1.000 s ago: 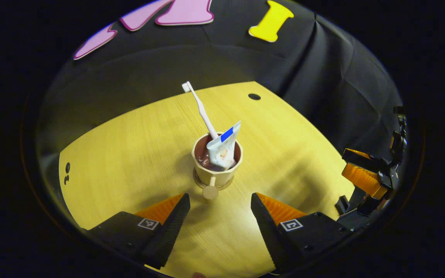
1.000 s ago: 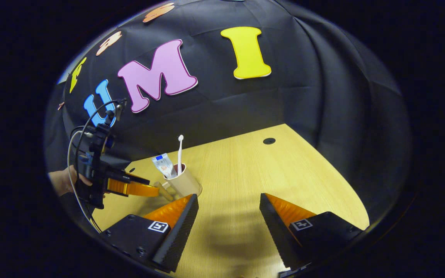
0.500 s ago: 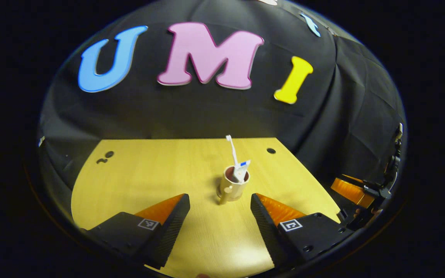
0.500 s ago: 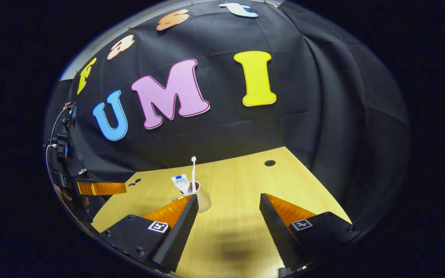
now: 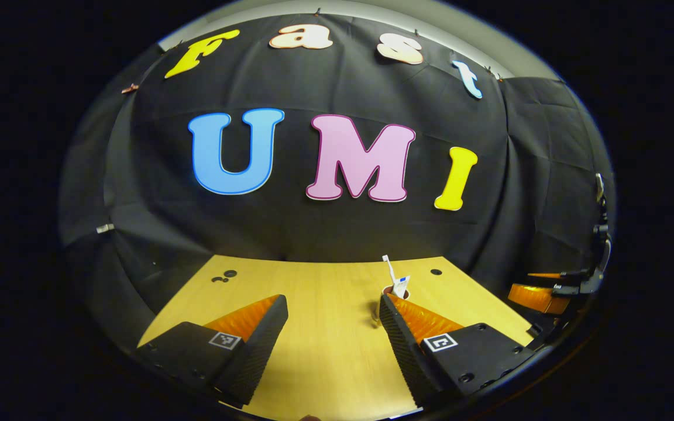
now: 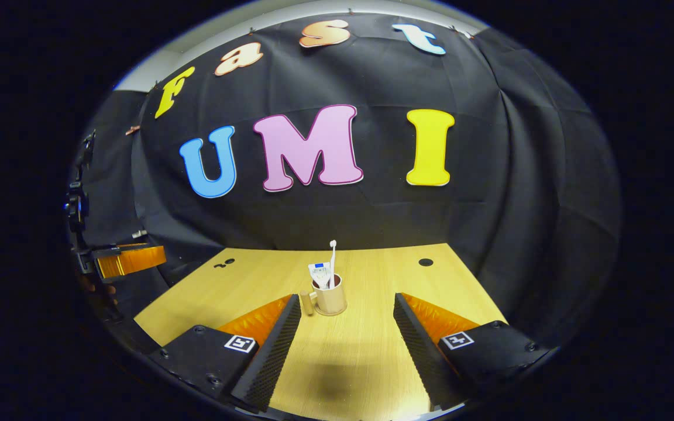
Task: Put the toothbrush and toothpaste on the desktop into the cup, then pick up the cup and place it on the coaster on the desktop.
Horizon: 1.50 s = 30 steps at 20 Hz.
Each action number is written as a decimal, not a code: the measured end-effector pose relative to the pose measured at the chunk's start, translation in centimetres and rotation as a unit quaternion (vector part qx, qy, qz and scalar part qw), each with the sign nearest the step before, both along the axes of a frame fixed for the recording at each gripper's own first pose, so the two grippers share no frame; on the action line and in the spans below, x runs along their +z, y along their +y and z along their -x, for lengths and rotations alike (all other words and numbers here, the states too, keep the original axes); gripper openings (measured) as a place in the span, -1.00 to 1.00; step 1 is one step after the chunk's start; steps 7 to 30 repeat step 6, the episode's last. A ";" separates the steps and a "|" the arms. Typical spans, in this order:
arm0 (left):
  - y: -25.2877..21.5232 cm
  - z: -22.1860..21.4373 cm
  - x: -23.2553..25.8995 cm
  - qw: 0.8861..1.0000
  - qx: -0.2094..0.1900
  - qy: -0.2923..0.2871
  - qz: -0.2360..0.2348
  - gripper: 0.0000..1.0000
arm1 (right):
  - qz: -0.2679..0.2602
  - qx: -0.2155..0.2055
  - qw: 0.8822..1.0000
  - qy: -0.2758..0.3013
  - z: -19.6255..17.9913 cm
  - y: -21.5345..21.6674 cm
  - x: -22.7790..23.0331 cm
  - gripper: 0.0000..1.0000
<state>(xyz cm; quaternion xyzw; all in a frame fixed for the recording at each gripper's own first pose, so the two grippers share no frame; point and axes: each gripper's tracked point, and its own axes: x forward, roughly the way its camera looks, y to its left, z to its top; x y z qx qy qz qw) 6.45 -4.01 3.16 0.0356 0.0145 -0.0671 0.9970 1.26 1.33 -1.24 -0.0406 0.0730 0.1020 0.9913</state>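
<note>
Looks basically done: cup (image 6: 329,298) standing mid-tabletop (image 6: 372,351) with toothbrush (image 6: 332,257) and toothpaste (image 6: 319,272) inside. Can't make out the coaster underneath. Left hand-held gripper (image 5: 333,333) and right hand-held gripper (image 6: 347,339) both spread apart, holding nothing. Nothing left but parking them.

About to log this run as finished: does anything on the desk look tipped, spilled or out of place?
Nothing stands out. The cup stands upright on the desk, with the toothbrush and toothpaste standing in it. Both tools are open and clear of it. The coaster under the cup is too small to make out.
</note>
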 end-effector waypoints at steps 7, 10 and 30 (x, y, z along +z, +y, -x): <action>3.0 6.3 0.7 0.996 0.038 -0.048 0.061 0.94 | 0.008 0.019 0.999 -0.027 4.1 4.9 0.7 0.96; 3.0 6.3 0.7 0.996 0.038 -0.048 0.061 0.94 | 0.008 0.019 0.999 -0.027 4.1 4.9 0.7 0.96; 3.0 6.3 0.7 0.996 0.038 -0.048 0.061 0.94 | 0.008 0.019 0.999 -0.027 4.1 4.9 0.7 0.96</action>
